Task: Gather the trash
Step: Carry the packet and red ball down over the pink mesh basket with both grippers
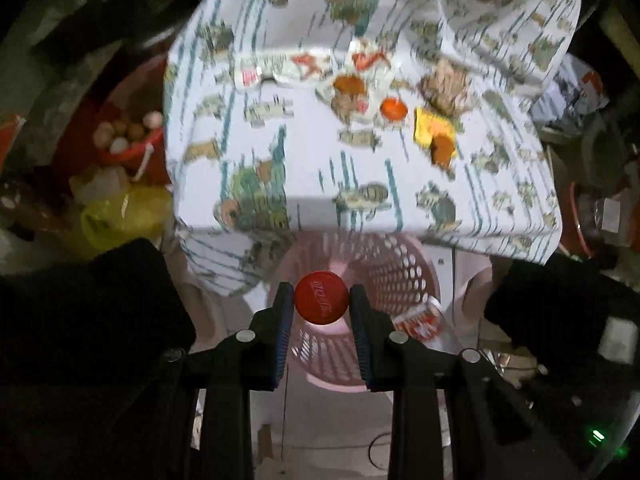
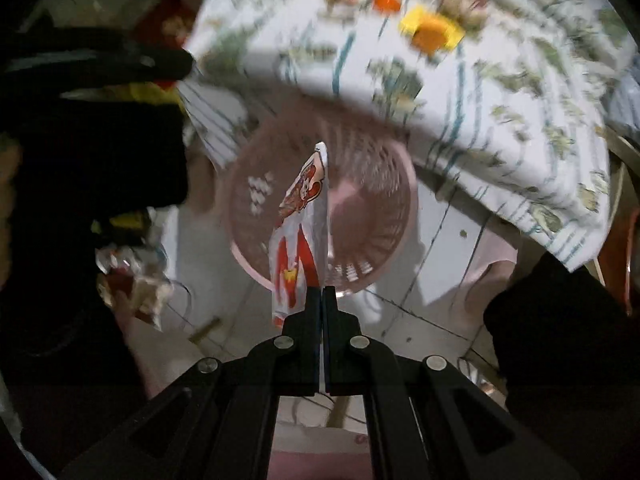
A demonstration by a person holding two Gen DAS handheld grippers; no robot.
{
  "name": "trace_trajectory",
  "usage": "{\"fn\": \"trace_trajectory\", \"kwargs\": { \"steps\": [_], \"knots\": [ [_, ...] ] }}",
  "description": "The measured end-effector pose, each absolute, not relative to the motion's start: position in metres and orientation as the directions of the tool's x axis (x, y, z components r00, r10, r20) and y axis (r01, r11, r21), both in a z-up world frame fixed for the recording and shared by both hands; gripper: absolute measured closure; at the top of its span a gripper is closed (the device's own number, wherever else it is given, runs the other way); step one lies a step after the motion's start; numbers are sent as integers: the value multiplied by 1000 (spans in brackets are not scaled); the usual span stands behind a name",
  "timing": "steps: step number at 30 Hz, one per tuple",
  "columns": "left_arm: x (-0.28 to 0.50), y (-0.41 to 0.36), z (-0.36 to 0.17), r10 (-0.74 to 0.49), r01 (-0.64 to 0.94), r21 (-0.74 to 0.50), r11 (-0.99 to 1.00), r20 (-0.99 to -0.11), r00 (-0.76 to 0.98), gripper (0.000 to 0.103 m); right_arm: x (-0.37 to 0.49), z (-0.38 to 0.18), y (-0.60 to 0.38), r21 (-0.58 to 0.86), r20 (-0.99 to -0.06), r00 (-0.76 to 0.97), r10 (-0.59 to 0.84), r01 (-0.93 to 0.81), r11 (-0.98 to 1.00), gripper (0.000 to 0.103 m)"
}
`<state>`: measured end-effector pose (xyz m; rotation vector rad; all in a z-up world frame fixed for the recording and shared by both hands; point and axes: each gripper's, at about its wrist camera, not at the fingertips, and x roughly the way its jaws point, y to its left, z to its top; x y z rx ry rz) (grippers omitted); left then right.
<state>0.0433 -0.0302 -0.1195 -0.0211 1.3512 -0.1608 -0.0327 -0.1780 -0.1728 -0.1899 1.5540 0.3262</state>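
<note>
My left gripper (image 1: 321,296) is shut on a red bottle cap (image 1: 321,298) and holds it over a pink perforated basket (image 1: 396,276) on the floor. A red and white wrapper (image 1: 420,320) lies against the basket's right side. My right gripper (image 2: 322,292) points down, shut on a white and red printed wrapper (image 2: 302,232) that stands up from its pads over the same pink basket (image 2: 368,184). More trash lies on the patterned tablecloth (image 1: 304,152): an orange cap (image 1: 394,109), a yellow wrapper (image 1: 434,130), white wrappers (image 1: 280,68) and a brown crumpled lump (image 1: 446,84).
The table's draped front edge overhangs the basket. Left of the table stand a red bucket (image 1: 132,148) with round items and a yellow bag (image 1: 124,216). Dark clutter fills the right side (image 1: 600,160). Pale floor tiles (image 2: 452,232) surround the basket. Crumpled trash (image 2: 132,280) lies at left.
</note>
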Motion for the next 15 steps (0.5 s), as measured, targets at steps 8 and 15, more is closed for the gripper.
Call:
{"fn": "trace_trajectory", "kwargs": {
  "steps": [8, 15],
  "knots": [
    [44, -34, -158, -125, 93, -118, 989, -989, 83, 76, 18, -247, -169, 75, -989, -144, 35, -284, 956, 101],
    [50, -31, -173, -184, 81, -183, 980, -983, 14, 76, 35, -268, -191, 133, -987, -107, 121, -121, 984, 99]
  ]
}}
